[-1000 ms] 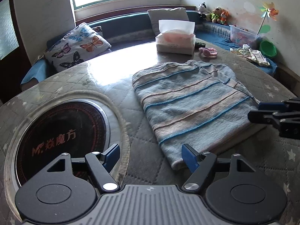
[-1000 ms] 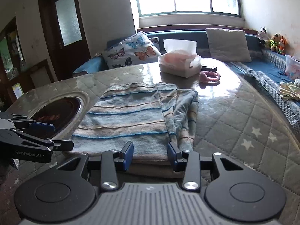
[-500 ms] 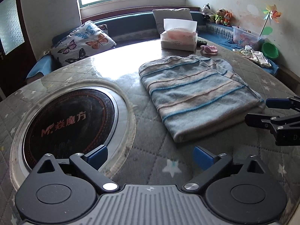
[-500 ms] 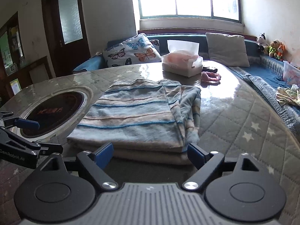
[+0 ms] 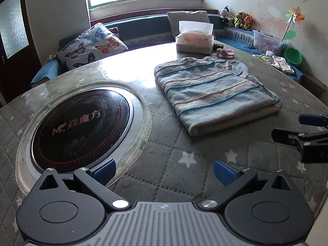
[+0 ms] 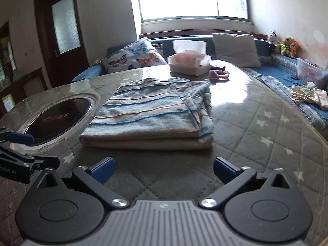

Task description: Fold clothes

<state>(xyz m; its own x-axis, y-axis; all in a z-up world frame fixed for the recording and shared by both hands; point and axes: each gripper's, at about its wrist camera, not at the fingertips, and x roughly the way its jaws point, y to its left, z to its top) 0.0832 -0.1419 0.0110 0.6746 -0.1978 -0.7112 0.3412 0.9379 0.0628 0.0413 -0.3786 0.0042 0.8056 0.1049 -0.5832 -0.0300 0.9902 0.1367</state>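
A striped blue and beige garment (image 5: 213, 91) lies folded in a flat rectangle on the round quilted table (image 5: 184, 157); it also shows in the right wrist view (image 6: 151, 114). My left gripper (image 5: 164, 170) is open and empty, well short of the garment's near edge. My right gripper (image 6: 163, 169) is open and empty, a little in front of the folded edge. The right gripper shows at the right edge of the left wrist view (image 5: 303, 131), and the left gripper at the left edge of the right wrist view (image 6: 22, 153).
A round black induction plate (image 5: 82, 127) is set into the table on the left. A tissue box (image 5: 194, 41) and a small pink item (image 5: 225, 52) sit at the far side. A bench with a butterfly cushion (image 5: 92, 47) and toys runs behind the table.
Both grippers opened wide and drew back from the garment's near edge. The garment now lies free on the table, farther from both cameras.
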